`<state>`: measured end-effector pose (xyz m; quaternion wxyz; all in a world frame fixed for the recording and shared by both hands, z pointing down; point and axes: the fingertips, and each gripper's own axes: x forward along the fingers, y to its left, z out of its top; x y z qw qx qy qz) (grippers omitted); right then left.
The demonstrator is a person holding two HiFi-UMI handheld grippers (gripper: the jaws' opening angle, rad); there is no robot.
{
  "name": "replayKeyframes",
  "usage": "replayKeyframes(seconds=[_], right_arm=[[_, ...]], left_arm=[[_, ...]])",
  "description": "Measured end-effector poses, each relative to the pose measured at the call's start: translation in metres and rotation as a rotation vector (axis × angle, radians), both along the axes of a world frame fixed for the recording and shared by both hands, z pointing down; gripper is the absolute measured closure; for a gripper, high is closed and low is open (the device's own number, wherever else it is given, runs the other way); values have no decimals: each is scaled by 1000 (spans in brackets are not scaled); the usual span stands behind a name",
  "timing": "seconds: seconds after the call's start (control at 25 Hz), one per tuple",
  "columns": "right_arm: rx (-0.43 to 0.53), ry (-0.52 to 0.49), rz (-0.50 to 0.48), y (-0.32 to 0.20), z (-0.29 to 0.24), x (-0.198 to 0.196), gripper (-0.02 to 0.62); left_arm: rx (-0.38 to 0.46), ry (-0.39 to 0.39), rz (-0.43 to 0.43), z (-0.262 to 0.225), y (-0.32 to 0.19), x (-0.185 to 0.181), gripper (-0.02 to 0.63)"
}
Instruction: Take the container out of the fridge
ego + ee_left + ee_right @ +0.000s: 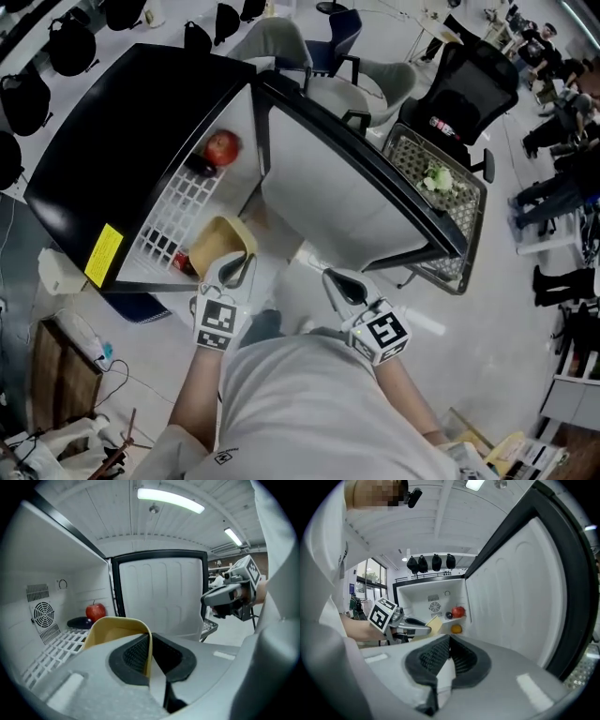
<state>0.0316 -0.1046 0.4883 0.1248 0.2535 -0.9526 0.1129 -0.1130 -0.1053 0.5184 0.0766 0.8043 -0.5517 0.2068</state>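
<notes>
The tan container (221, 245) is a thin-walled open tub, held in front of the open black fridge (122, 141). My left gripper (232, 270) is shut on its near rim, and in the left gripper view the container's wall (117, 631) stands pinched between the dark pads of the left gripper (150, 654). My right gripper (341, 282) hangs to the right of it before the fridge door (347, 192), shut with nothing in it. In the right gripper view the right gripper (449, 654) looks past the container (434, 624) into the fridge.
A red apple (222, 146) and a dark round fruit (200, 166) lie on the fridge's white wire shelf (183, 202). An orange fruit (456, 629) sits on a lower level. A wire basket cart (441, 202) stands behind the door, with office chairs (473, 89) beyond.
</notes>
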Motion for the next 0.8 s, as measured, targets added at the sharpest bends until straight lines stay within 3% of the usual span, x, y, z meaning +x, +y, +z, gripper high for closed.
replayKeyframes(seconds=[0.4, 0.64, 0.8], right_arm=[[19, -34, -81, 6, -19, -26, 592], [32, -45, -129, 5, -30, -44, 592], [41, -55, -162, 5, -36, -55, 592]], left_arm=[[185, 222, -62, -61, 30, -11, 584], [235, 302, -103, -76, 41, -26, 584], [247, 306, -106, -79, 46, -30, 584]])
